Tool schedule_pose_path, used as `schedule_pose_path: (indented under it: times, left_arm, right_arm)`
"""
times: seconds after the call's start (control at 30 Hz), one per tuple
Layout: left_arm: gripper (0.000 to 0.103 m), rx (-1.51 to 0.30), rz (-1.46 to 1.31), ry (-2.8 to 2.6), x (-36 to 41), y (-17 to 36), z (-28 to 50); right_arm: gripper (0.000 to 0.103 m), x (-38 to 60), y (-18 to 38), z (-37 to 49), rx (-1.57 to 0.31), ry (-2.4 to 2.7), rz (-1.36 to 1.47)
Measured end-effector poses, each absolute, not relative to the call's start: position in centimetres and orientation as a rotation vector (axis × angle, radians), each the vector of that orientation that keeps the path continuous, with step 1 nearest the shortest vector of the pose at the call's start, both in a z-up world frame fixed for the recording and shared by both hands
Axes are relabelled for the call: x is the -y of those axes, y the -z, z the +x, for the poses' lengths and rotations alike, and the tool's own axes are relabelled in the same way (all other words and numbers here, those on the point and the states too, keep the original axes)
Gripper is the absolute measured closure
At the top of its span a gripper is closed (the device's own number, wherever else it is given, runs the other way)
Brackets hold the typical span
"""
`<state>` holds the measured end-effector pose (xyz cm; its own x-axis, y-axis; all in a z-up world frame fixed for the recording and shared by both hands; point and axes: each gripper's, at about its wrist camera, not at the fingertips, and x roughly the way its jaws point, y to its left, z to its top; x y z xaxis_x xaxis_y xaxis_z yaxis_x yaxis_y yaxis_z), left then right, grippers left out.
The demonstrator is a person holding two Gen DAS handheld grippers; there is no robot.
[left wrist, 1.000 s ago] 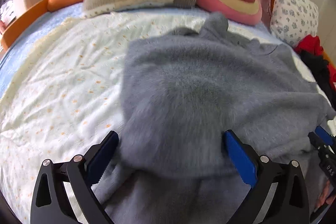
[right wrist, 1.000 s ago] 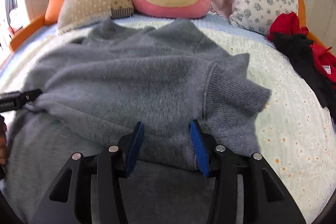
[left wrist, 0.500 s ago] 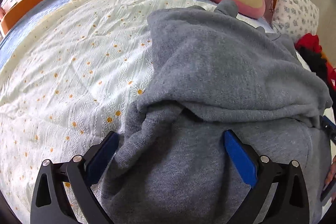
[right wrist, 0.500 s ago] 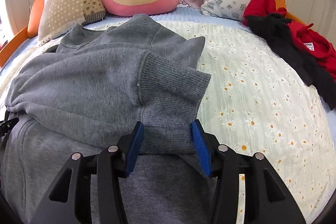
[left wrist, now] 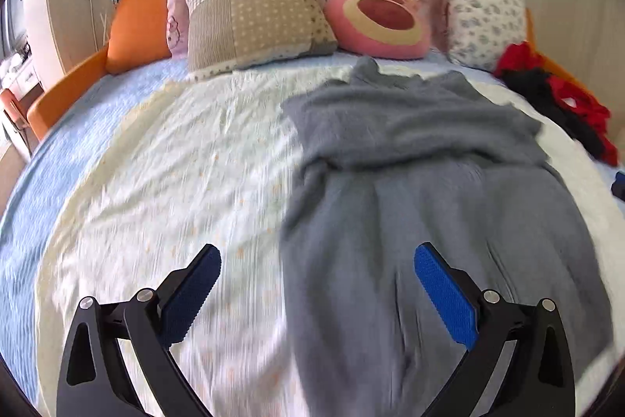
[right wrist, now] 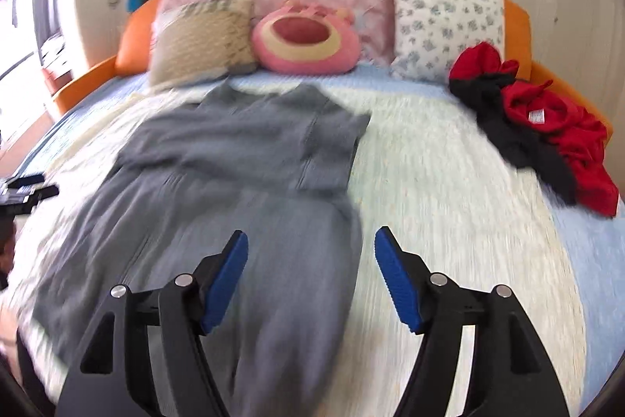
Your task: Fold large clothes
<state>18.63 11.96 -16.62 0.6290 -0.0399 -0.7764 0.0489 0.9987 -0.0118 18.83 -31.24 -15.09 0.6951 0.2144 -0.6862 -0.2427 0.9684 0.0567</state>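
A large grey sweater [left wrist: 422, 190] [right wrist: 242, 174] lies flat on the bed, its sleeves folded across the chest. My left gripper [left wrist: 316, 260] is open above the sweater's lower left edge, holding nothing. My right gripper [right wrist: 310, 245] hovers over the lower right edge; its jaws are opening and nothing is pinched between its blue pads. The left gripper's tip [right wrist: 27, 190] shows at the left edge of the right wrist view.
The bed has a white daisy-print cover [left wrist: 156, 190] [right wrist: 449, 190]. Pillows [left wrist: 254, 14] and a pink plush [right wrist: 304, 42] line the headboard. A red and black pile of clothes [right wrist: 547, 135] lies at the right, near the orange bed frame [left wrist: 58, 92].
Both grippers pulled back and up from the sweater; the view widened. The right gripper let go of the folded sleeve cuff and its jaws spread. The folded sleeves stay on the chest.
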Motion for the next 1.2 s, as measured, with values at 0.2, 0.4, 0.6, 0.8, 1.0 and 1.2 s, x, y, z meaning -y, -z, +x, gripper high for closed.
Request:
schedule_pose_path:
  times: [0.2, 0.4, 0.6, 0.8, 1.0, 1.2]
  left_arm:
    - [0.002, -1.003, -0.114, 0.091, -14.1, 19.2, 12.5]
    - [0.002, -1.068, -0.236, 0.106, -14.8, 22.6, 8.8]
    - [0.002, -1.106, -0.412, 0.188, -14.0, 25.3, 7.9]
    - [0.002, -1.119, -0.36, 0.191, -11.7, 25.4, 8.0]
    - [0.002, -1.101, -0.377, 0.21, -12.2, 24.6, 7.4]
    - [0.002, -1.073, -0.307, 0.217, -11.1, 23.5, 7.0]
  right_arm:
    - [0.031, 31.2, 17.6, 10.5, -0.883, -0.316, -0.021]
    - [0.031, 31.6, 21.0, 6.5, -0.965, -0.305, 0.11]
    - [0.031, 32.0, 23.7, 4.5, -1.009, -0.296, 0.212]
    - [0.029, 31.5, 24.3, 4.8, -1.01, -0.335, 0.306]
    - [0.029, 30.0, 24.1, 5.2, -1.004, -0.353, 0.282]
    - [0.043, 30.1, 23.7, 5.1, -0.991, -0.345, 0.266]
